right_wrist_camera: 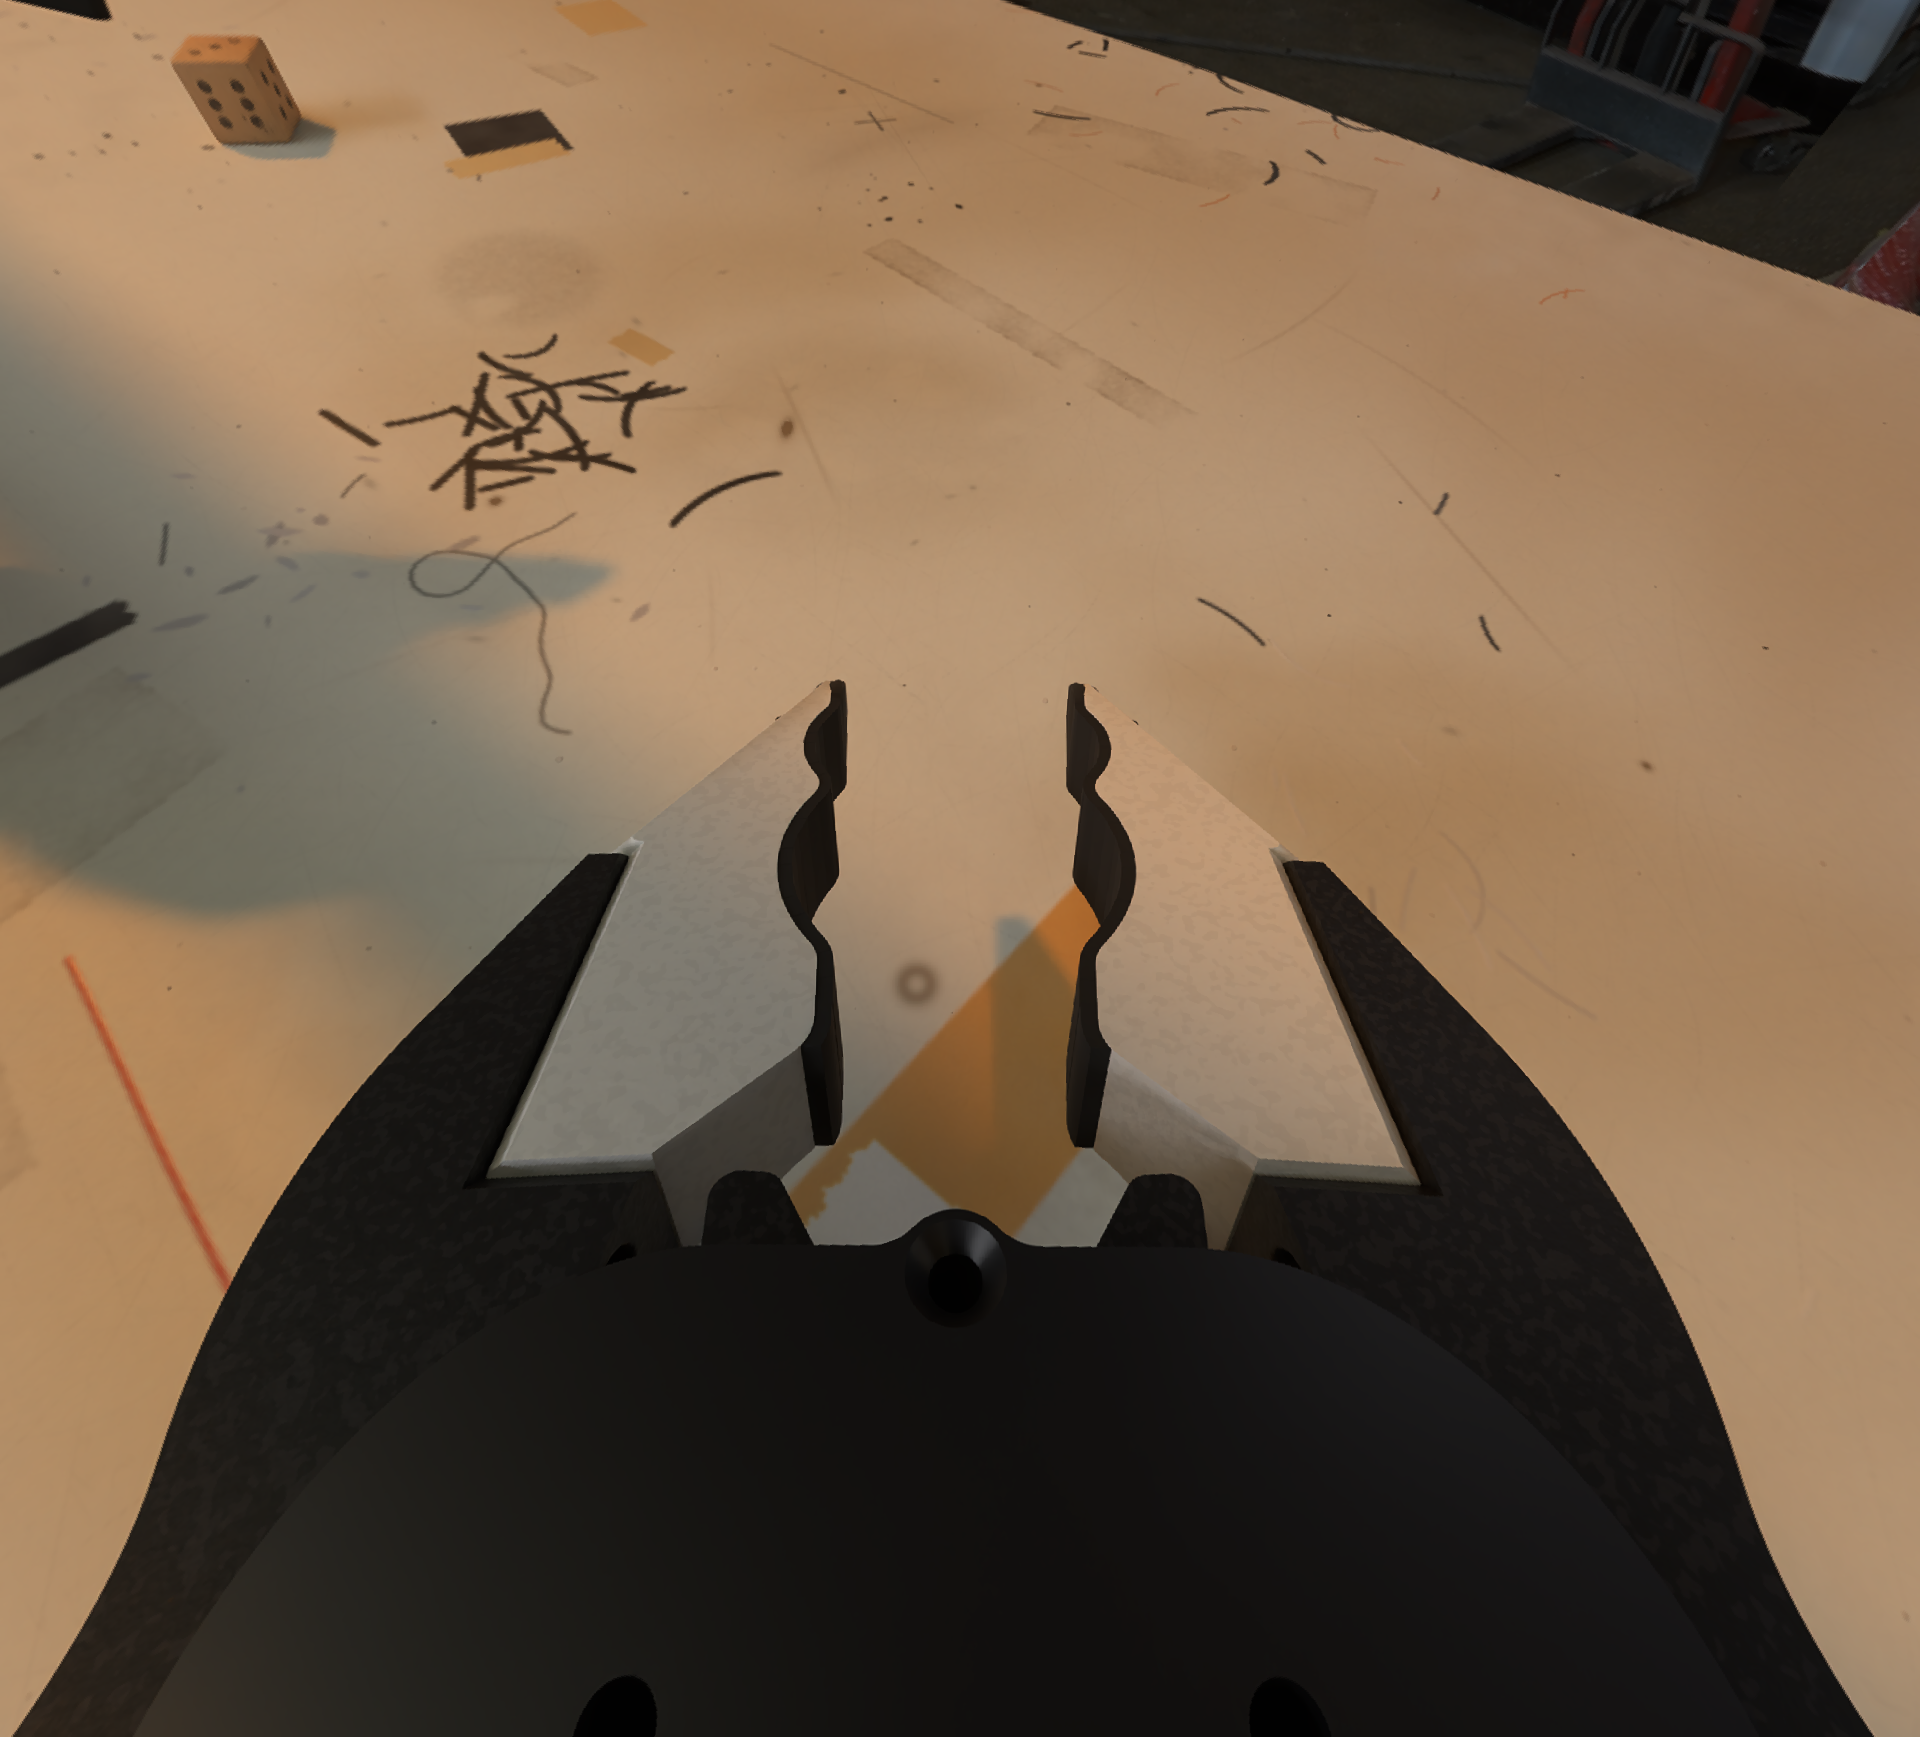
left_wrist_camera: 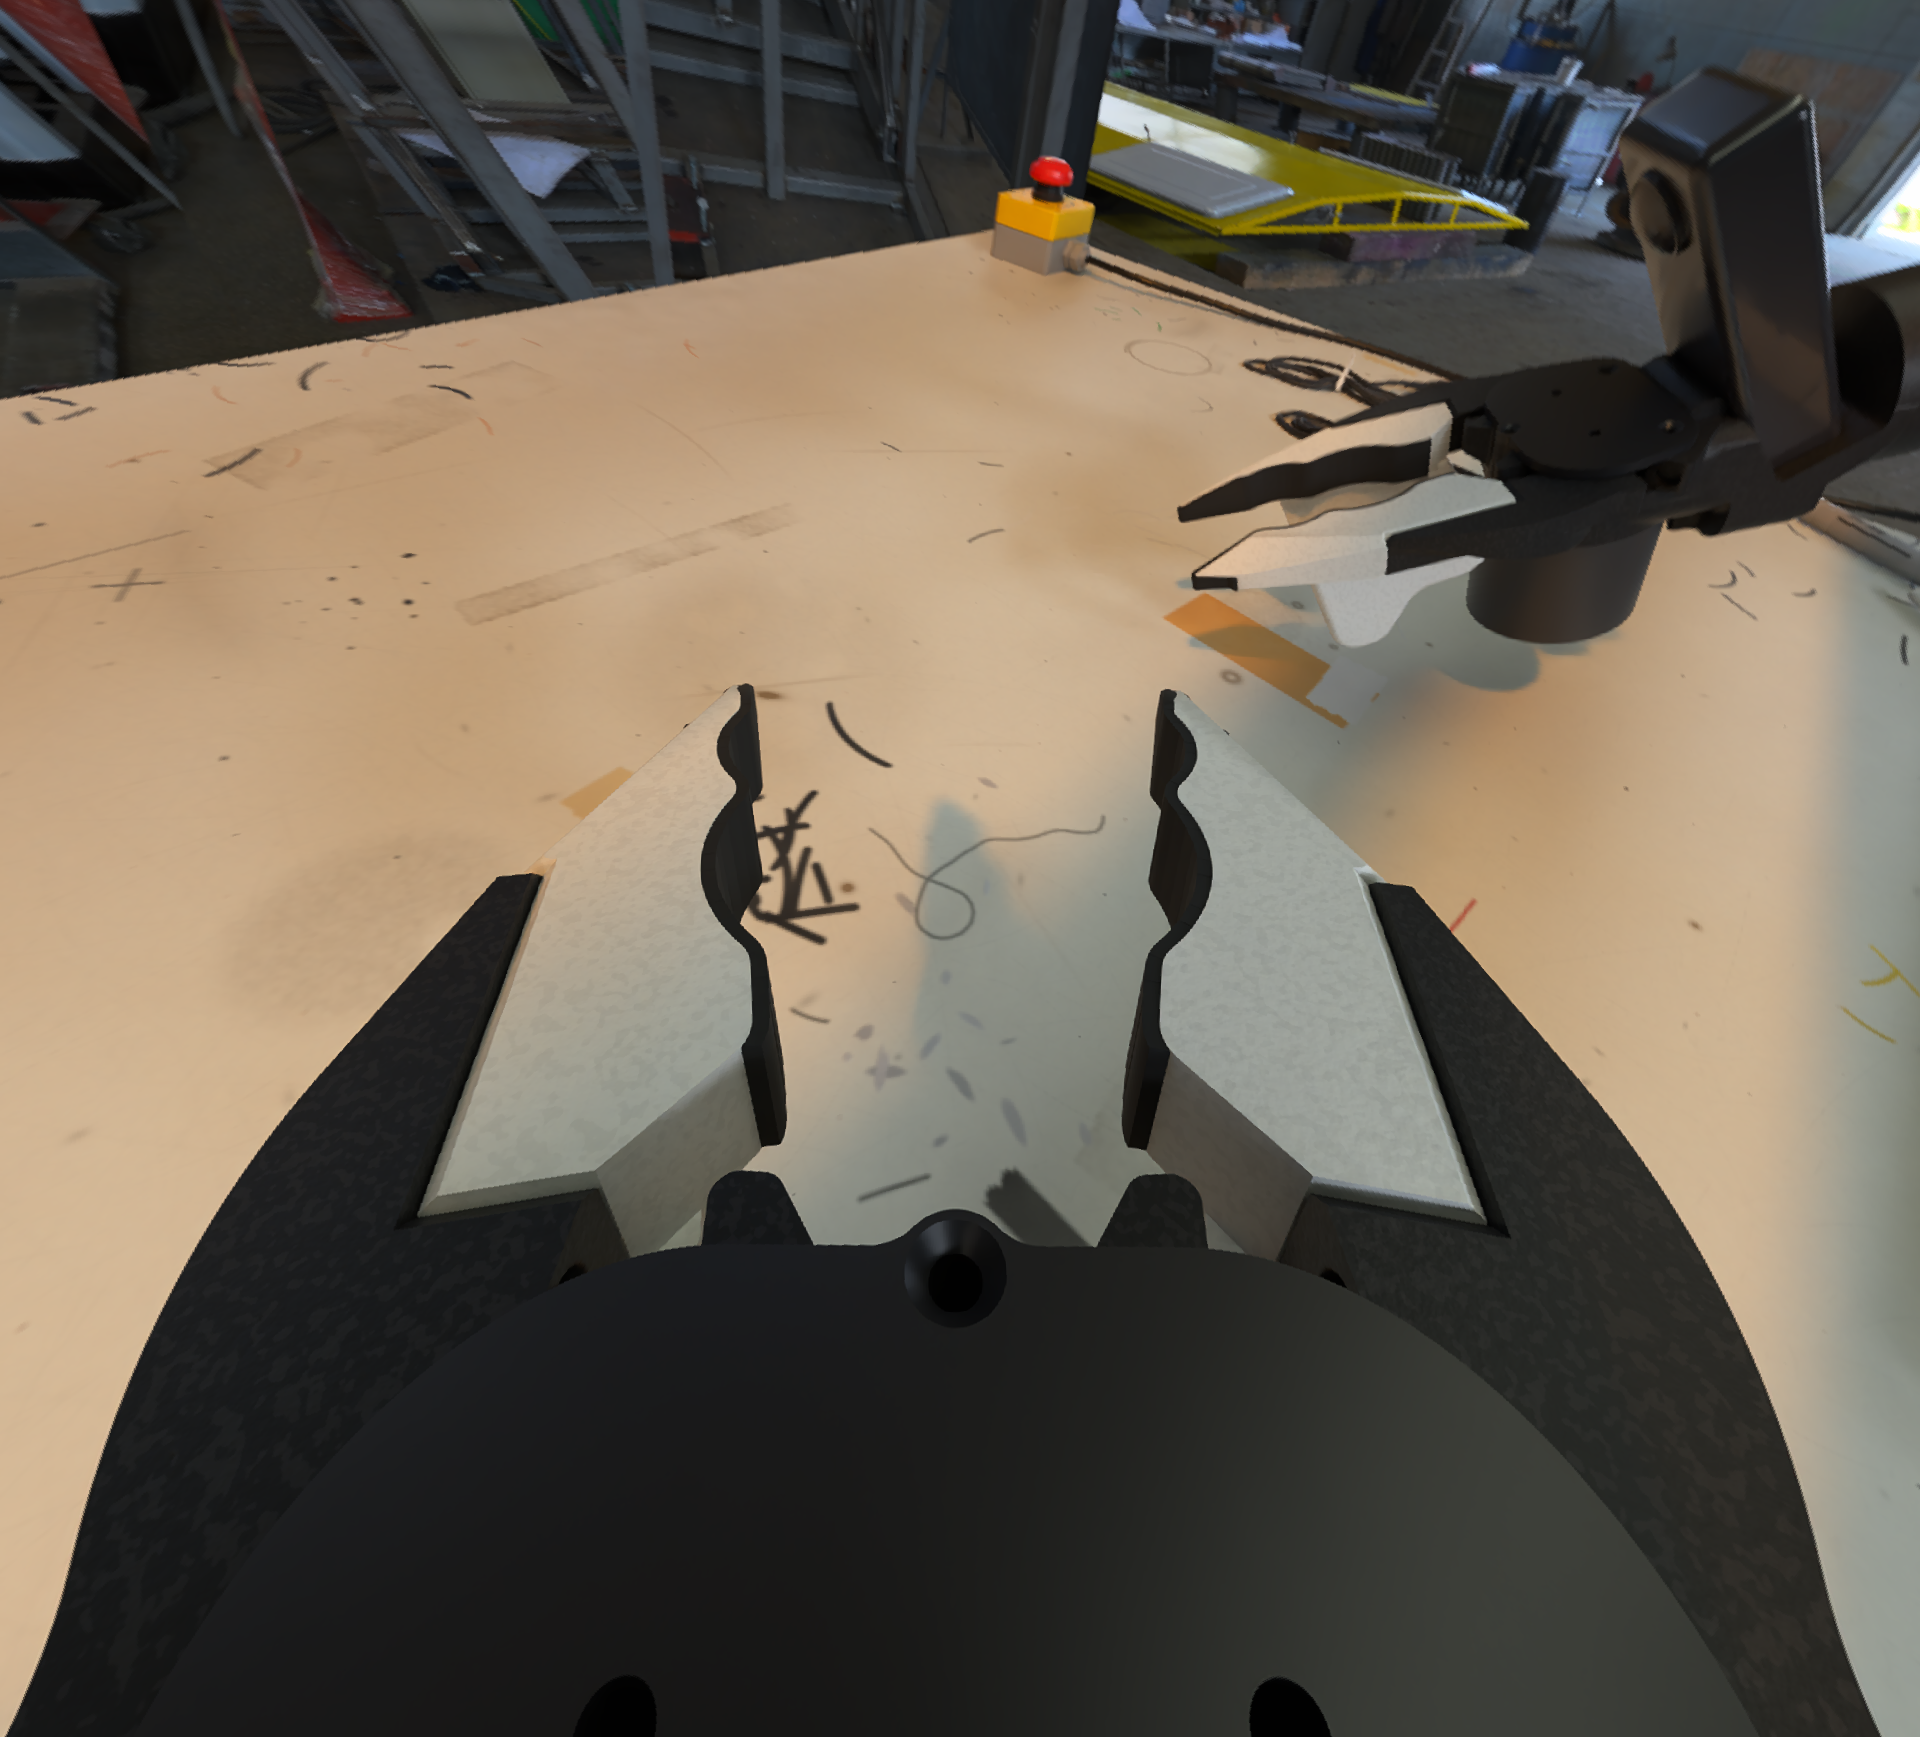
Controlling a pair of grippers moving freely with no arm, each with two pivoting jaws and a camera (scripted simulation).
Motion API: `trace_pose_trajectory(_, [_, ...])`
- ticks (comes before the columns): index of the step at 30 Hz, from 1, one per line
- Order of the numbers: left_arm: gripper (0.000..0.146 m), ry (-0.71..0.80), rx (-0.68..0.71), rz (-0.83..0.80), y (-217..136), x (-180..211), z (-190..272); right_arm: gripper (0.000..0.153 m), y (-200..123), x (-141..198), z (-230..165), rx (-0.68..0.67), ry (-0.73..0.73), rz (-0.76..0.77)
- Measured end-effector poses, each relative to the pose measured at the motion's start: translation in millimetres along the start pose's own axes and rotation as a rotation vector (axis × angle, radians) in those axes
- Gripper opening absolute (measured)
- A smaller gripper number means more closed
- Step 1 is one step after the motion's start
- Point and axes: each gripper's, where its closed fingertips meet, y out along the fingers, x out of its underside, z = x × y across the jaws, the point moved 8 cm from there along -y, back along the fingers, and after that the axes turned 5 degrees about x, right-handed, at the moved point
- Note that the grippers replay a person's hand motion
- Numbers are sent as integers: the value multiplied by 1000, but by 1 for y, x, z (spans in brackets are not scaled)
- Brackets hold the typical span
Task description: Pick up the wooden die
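Observation:
The wooden die (right_wrist_camera: 237, 89), light wood with black dots, stands on the tan table (right_wrist_camera: 1039, 492) at the far left of the right wrist view, well ahead and left of my right gripper (right_wrist_camera: 956, 695). That gripper is open and empty above the table. My left gripper (left_wrist_camera: 954, 700) is open and empty, with only marked table between its fingers. The die does not show in the left wrist view. The right gripper also shows there at the right (left_wrist_camera: 1195, 544), its fingers apart.
A yellow box with a red button (left_wrist_camera: 1044, 217) sits at the table's far edge, a black cable (left_wrist_camera: 1299, 368) near it. Black scribbles (right_wrist_camera: 530, 425) and tape patches (right_wrist_camera: 507, 134) mark the table. Workshop racks and floor lie beyond the edges.

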Motion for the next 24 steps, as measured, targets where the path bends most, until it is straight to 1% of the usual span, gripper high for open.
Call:
trace_pose_trajectory(3, [75,-17,-42,40,-18,-14,-10,42,1,0,3,-5,19,11])
trace_pose_trajectory(6, [74,-2,-162,47,-64,-43,-42,42,1,1,5,0,16,11])
trace_pose_trajectory(8, [73,-20,-260,-25,-104,-58,-79,42,2,1,6,-7,13,6])
trace_pose_trajectory(10, [72,-105,-368,-166,-137,-63,-122,42,3,2,6,-19,8,9])
trace_pose_trajectory(12, [69,-166,-469,-282,-155,-59,-160,41,4,1,6,-26,4,7])
trace_pose_trajectory(14, [66,-200,-548,-364,-154,-46,-191,40,6,0,6,-35,-2,16])
trace_pose_trajectory(17, [64,-205,-544,-561,-132,-19,-218,39,9,-2,6,-46,-14,35])
trace_pose_trajectory(18, [63,-182,-517,-630,-123,-10,-223,39,10,-3,6,-51,-15,42])
trace_pose_trajectory(21, [62,-114,-376,-800,-103,13,-230,38,11,-4,8,-64,-8,54])
trace_pose_trajectory(22, [62,-91,-337,-845,-97,19,-232,38,11,-4,9,-69,-1,56])
trace_pose_trajectory(24, [63,-55,-303,-906,-90,27,-237,38,12,-5,11,-73,12,60])
